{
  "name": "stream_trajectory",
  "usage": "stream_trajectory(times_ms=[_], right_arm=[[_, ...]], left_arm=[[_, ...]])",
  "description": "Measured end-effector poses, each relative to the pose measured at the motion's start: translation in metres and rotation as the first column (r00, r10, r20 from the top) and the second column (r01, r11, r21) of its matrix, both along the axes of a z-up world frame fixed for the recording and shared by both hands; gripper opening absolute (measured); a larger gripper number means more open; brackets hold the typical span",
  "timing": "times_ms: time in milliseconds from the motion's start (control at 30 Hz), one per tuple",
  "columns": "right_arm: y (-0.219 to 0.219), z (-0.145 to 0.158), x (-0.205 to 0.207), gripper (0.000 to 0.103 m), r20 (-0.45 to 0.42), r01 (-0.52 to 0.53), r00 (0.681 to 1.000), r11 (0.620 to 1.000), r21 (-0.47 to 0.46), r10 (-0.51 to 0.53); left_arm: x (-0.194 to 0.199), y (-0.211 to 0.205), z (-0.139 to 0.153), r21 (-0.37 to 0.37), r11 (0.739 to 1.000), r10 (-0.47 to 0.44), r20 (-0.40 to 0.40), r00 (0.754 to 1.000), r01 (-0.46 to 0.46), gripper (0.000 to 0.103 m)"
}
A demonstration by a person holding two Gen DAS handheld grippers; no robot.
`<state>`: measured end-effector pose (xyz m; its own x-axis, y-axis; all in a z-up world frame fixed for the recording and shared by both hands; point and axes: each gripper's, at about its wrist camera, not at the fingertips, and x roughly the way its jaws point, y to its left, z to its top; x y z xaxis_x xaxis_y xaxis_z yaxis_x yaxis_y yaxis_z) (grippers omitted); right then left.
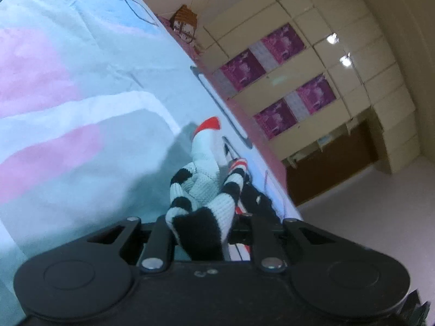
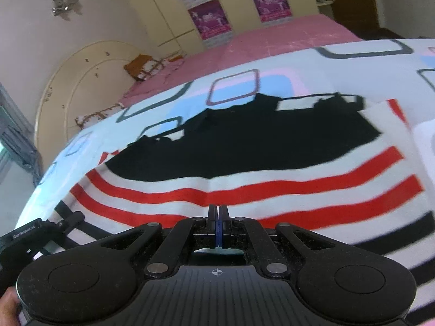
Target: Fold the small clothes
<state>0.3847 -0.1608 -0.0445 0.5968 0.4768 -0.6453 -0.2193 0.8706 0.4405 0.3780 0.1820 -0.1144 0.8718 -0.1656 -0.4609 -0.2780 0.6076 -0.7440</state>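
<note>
From the left wrist, our left tool (image 1: 202, 233) is clenched on a bunched corner of the striped garment (image 1: 206, 174) near the bed's (image 1: 68, 108) edge; we would lift it evenly so the fold stays square. From the right wrist, our right tool (image 2: 218, 214) is pinched tight at the garment's (image 2: 244, 163) near hem; the cloth, black, white and red-striped, lies flat on the bed (image 2: 285, 40).

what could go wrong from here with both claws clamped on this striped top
1. The left claw holds a thick wad of the black, white and red striped knit garment, so layers may slip out unevenly and skew the fold.
2. The right claw is shut at the garment's red-striped edge; whether it caught any fabric cannot be told, so it may pull away empty.
3. The patterned bedsheet underneath could bunch and drag along.
</note>
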Motion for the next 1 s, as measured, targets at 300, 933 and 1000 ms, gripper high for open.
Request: stream_trajectory(times_ms=[300,933,1000], right_arm=[[0.013,-0.020,-0.003,0.000,0.008,-0.038,0.999,0.996,-0.079,0.038],[-0.226,0.032,-0.045,0.001,-0.049,0.322,0.947,0.924,0.208,-0.318],[-0.238,0.034,-0.048,0.051,-0.079,0.344,0.939,0.920,0.187,-0.334]], left_arm=[[0.008,-0.015,0.031,0.059,0.995,-0.084,0.052,0.995,0.080,0.017],[0.054,-0.302,0.039,0.272,0.682,-0.659,-0.173,0.732,0.679,0.032],[0.045,-0.319,0.032,0.296,0.647,-0.665,-0.231,0.710,0.702,0.041]])
